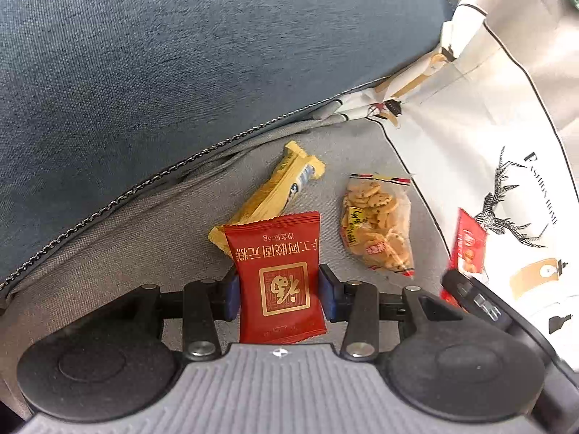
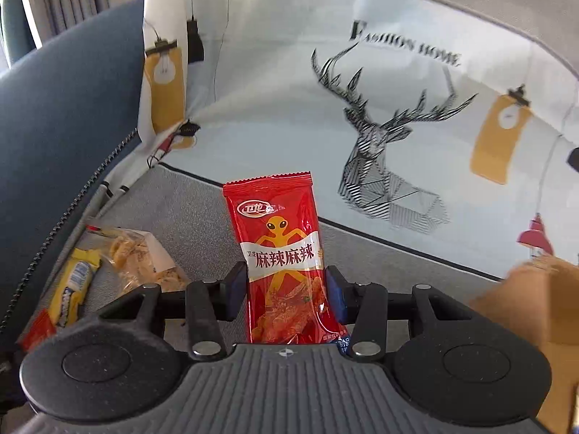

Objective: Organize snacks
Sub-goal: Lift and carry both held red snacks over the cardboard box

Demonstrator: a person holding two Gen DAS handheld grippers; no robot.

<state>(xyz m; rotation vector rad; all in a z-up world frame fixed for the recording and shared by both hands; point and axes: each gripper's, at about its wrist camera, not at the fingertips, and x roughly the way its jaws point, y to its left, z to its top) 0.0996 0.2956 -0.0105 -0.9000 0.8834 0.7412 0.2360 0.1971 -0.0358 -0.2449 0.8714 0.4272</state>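
Note:
My left gripper [image 1: 278, 294] is shut on a dark red packet with gold print [image 1: 278, 271], held above the grey sofa seat [image 1: 152, 231]. Beyond it lie a yellow wrapped bar [image 1: 278, 188] and a clear bag of small crackers [image 1: 376, 220]. My right gripper [image 2: 287, 294] is shut on a bright red spicy snack packet [image 2: 280, 253], held upright. In the left wrist view the right gripper [image 1: 470, 296] shows at the right edge with its red packet [image 1: 468, 242]. The right wrist view shows the yellow bar [image 2: 74, 285], the cracker bag [image 2: 137, 253] and the dark red packet's corner [image 2: 38, 332] at lower left.
A white cushion with a deer print [image 2: 383, 152] leans at the back of the seat; it also shows in the left wrist view [image 1: 506, 181]. A blue sofa backrest [image 1: 181, 54] rises on the left. A brown cardboard box [image 2: 542, 307] sits at the right.

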